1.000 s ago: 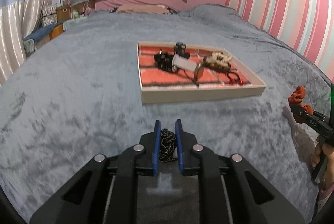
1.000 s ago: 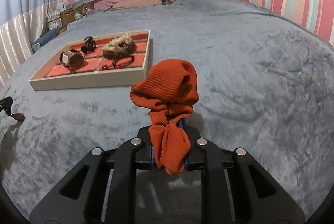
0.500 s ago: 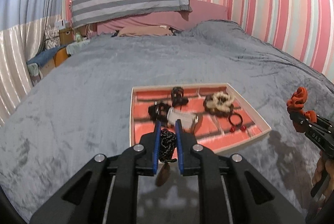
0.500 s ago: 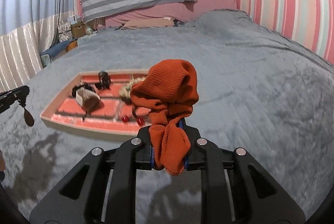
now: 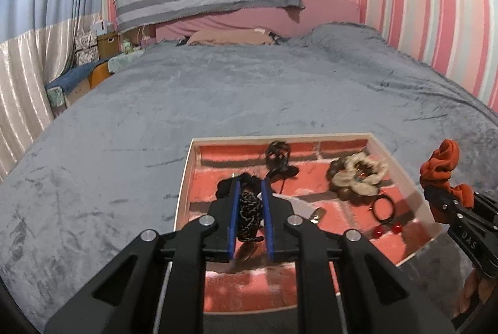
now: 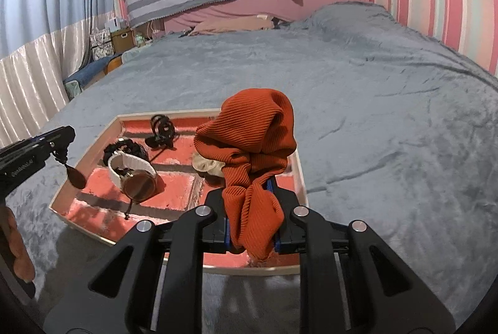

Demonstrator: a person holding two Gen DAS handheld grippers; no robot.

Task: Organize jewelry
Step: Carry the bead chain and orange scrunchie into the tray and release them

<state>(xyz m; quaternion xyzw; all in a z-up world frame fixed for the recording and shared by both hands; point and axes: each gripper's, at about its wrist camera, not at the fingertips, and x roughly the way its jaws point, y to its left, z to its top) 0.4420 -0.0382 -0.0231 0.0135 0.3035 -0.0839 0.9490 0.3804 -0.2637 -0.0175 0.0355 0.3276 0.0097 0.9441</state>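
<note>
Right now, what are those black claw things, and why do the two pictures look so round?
A person holds one grabber in each hand. Each has a tiny wide-eyed camera looking along its two fingers, which bends the picture round. One picture comes from the left grabber, pinching a black braided cord. The other comes from the right grabber, squeezing an orange scrunchie. Under both sits a tray on a grey blanket. Inside lie a watch, a cream scrunchie and a hair tie with red beads.

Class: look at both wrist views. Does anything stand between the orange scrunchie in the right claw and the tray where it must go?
Nothing visible blocks it. The orange scrunchie, clamped in the right claw, hangs over the tray; the cream scrunchie lies just beyond it.
</note>
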